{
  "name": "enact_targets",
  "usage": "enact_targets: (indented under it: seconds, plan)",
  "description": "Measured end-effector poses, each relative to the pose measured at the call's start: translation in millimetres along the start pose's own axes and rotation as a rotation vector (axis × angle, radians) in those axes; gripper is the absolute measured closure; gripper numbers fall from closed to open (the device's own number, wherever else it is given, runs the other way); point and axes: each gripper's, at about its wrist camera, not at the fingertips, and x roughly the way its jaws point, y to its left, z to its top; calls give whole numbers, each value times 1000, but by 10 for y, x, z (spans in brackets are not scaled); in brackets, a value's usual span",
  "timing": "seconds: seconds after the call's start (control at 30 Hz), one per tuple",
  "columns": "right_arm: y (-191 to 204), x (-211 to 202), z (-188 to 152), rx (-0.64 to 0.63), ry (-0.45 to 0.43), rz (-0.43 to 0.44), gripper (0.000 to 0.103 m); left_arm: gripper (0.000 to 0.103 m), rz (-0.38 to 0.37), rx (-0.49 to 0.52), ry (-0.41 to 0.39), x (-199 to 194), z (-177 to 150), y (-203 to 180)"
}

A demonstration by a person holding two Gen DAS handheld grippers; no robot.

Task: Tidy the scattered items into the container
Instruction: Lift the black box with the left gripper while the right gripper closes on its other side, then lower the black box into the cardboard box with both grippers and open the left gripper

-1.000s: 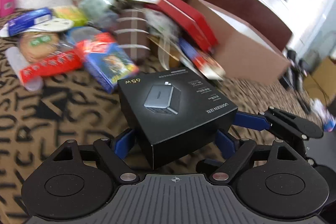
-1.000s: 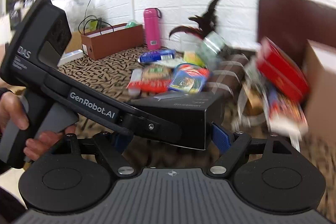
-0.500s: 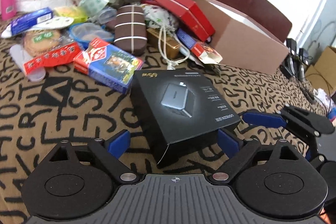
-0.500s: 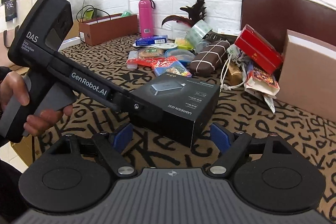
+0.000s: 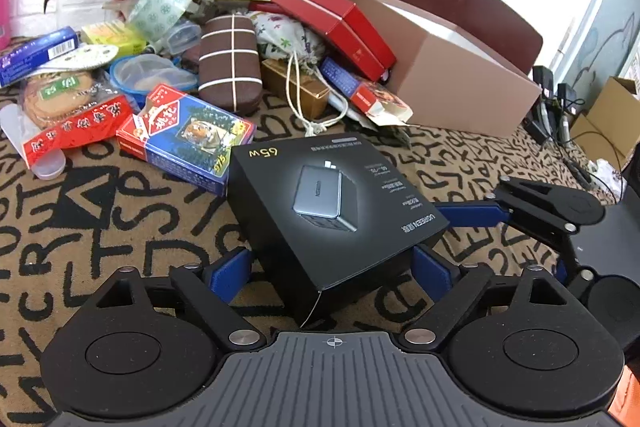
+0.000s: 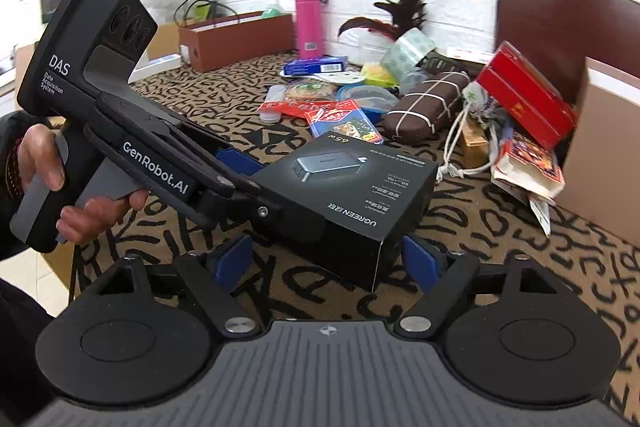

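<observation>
Left wrist view: black charger box (image 5: 332,211), printed "65W", lying flat on the letter-patterned brown tablecloth (image 5: 80,227), set corner-on between the blue pads of the left gripper (image 5: 332,271), whose jaws stand wide and clear of the box sides. Right gripper (image 5: 532,205) enters from the right of this view, one blue finger (image 5: 472,215) touching or just beside the box's right corner; contact cannot be confirmed. Behind the box, a pile: blue-and-red carton with tiger picture (image 5: 188,135), red snack packet (image 5: 76,131), brown striped case (image 5: 230,63), gold box (image 5: 296,87), floral drawstring pouch (image 5: 288,35), red boxes (image 5: 340,23), roll of patterned tape (image 5: 164,3). Tan cardboard container (image 5: 452,71) stands at rear right, just beside the pile and well apart from the charger box. Right wrist view: right gripper (image 6: 326,263) jaws likewise wide, box corner (image 6: 360,195) between them, not clamped. Left gripper body (image 6: 132,147), marked "GenRobot.AI", crosses from the left, gripped by the person's left hand (image 6: 76,199). Pink bottle (image 6: 309,21) upright by the white brick wall.
</observation>
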Motion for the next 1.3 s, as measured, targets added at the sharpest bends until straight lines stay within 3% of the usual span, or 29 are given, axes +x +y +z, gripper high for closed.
enact_targets:
  seconds: [0.2, 0.27, 0.43, 0.63, 1.0, 1.3]
  plan:
    - [-68, 153, 53, -9, 5, 6, 14, 10, 11, 11, 4, 91, 62, 13]
    - [-82, 189, 69, -5, -1, 7, 14, 14, 25, 19, 6, 110, 89, 11]
    - [-100, 142, 82, 20, -8, -38, 29, 19, 40, 22, -12, 28, 123, -63]
    - [-49, -122, 108, 24, -59, -113, 39, 19, 51, 89, -87, -135, 252, -362]
    - [-151, -629, 196, 32, -182, -255, 40, 20, 0, 220, -209, -187, 731, -957]
    - [-530, -1029, 450, 12, -289, -399, 40, 20, -48, 326, -340, -34, 1354, -1559]
